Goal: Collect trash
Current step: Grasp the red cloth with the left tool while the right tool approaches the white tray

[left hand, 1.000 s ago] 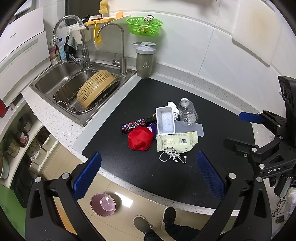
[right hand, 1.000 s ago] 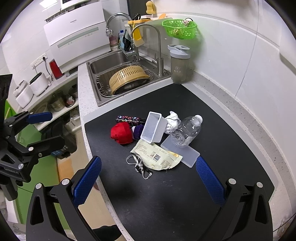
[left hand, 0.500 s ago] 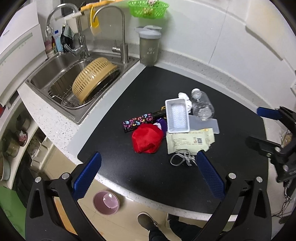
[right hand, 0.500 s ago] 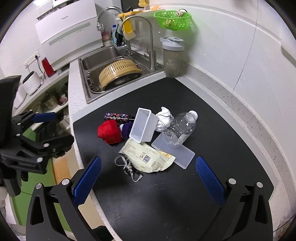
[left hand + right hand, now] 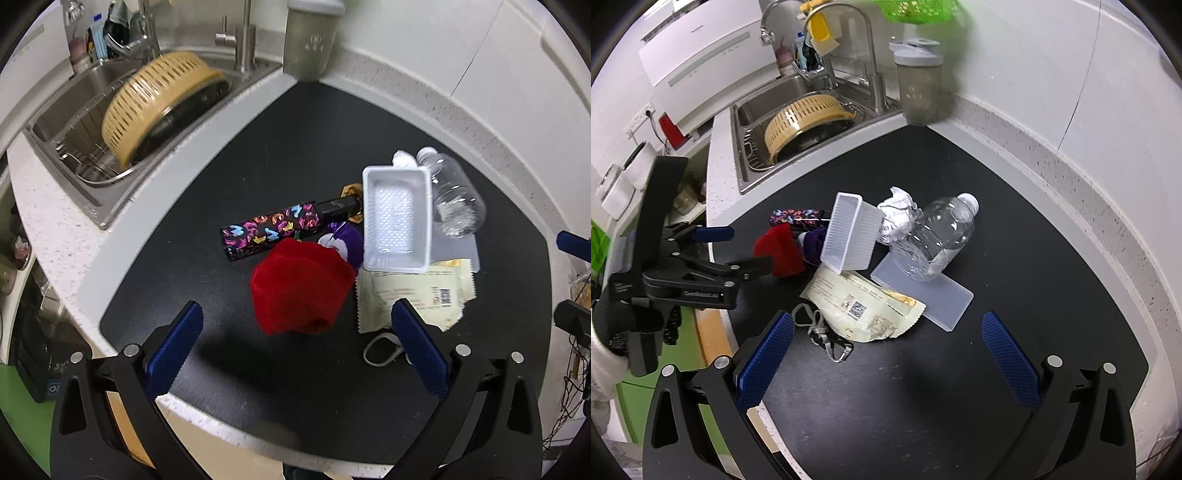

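A pile of trash lies on the black countertop (image 5: pixel 295 147): a crumpled red cloth (image 5: pixel 301 288), a white plastic tray (image 5: pixel 397 219), a clear bottle (image 5: pixel 456 201), a cream wrapper (image 5: pixel 410 291), a colourful patterned box (image 5: pixel 271 229) and a purple item (image 5: pixel 343 240). The right wrist view adds crumpled white paper (image 5: pixel 897 212), a flat translucent lid (image 5: pixel 931 299) and a grey cord (image 5: pixel 823 332). My left gripper (image 5: pixel 296 307) is open, its fingers either side of the red cloth and just short of it. My right gripper (image 5: pixel 887 316) hangs open over the wrapper's near edge, holding nothing.
A steel sink (image 5: pixel 66 110) with a yellow colander (image 5: pixel 159 107) lies at the back left, with a grey tumbler (image 5: pixel 310 40) beside the tap. The white wall (image 5: pixel 1052 74) curves round the back and right. The counter's front edge (image 5: pixel 258 439) drops to the floor.
Both grippers have moved down and in toward the pile, which now looks larger. The left gripper has closed in on the red cloth. Nothing on the counter has shifted.
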